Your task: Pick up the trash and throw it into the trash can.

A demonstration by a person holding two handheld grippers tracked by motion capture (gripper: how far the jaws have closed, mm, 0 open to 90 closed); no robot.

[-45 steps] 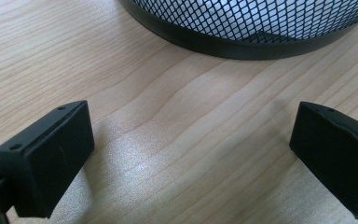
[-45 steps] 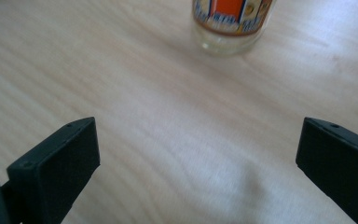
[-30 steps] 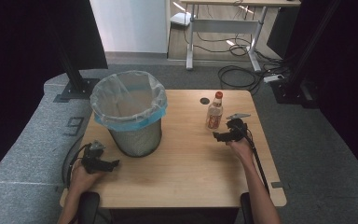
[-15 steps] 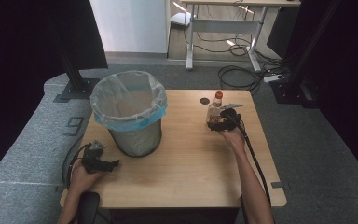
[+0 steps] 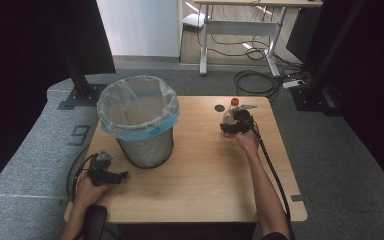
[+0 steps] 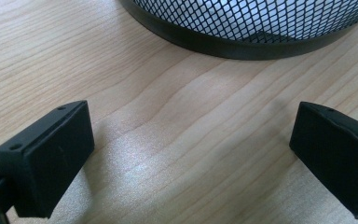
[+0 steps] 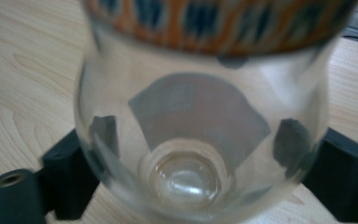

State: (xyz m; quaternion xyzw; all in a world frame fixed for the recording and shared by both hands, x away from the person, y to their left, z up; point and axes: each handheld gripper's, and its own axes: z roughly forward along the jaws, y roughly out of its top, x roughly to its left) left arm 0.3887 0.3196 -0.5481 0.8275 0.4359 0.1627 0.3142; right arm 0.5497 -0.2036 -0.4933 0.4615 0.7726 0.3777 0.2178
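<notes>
The right gripper (image 5: 234, 126), jaws astride the clear, orange-labelled plastic bottle (image 7: 200, 116) at the table's far right, may tip it if closed off-centre; the left gripper (image 6: 191, 154) rests agape.

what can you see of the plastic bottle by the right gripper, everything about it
The clear plastic bottle with a red cap stands on the far right part of the light wooden table, near a small dark round object. It looks empty: the right gripper view shows through its transparent rounded base to the wood grain behind. An orange and dark patterned label wraps its body above the base. The right gripper has a black jaw on either side of the lower body; whether they press it is unclear.
</notes>
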